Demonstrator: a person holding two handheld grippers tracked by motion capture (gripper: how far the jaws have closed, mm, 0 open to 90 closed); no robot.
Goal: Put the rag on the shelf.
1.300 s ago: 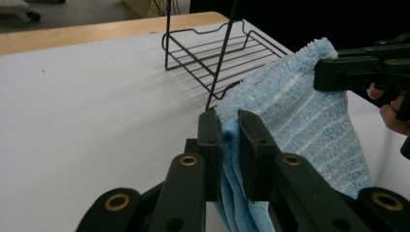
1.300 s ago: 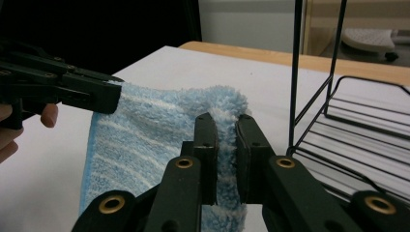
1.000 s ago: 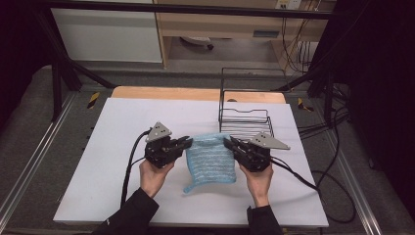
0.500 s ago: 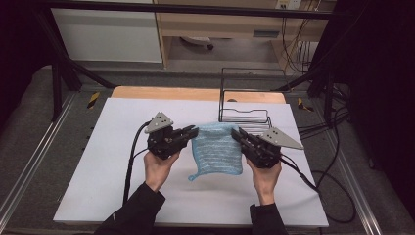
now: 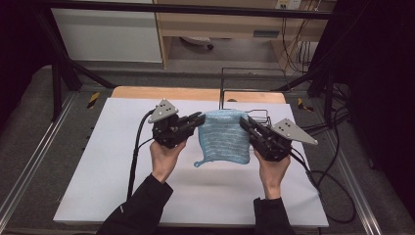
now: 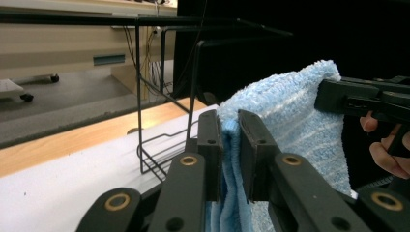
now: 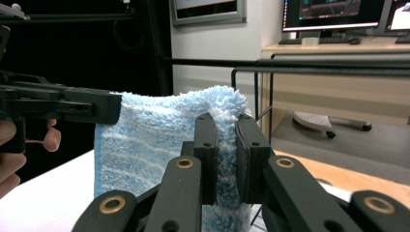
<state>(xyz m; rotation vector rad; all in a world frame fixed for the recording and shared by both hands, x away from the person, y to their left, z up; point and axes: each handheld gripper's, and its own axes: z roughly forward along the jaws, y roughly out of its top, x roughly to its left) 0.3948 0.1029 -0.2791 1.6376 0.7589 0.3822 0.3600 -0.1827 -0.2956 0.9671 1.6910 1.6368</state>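
Above the middle of the white table top (image 5: pixel 122 186), a light-blue striped terry cloth (image 5: pixel 224 138) hangs stretched between the two grippers, its top edge level and running left to right, its length dropping toward a small loop at the lower left corner. The left gripper (image 5: pixel 196 120) is clamped on the cloth's upper left corner, the right gripper (image 5: pixel 244 123) on its upper right corner; each gripper view shows the pile squeezed between nearly closed black jaws. The left gripper view shows the black wire rack (image 6: pixel 164 96) just behind the cloth, with the other hand's fingers (image 6: pixel 387 154) farther off. The right gripper view takes in a monitor (image 7: pixel 333 14) on a desk beyond. A wooden strip (image 5: pixel 161 93) edges the table's far side; grey floor surrounds it.
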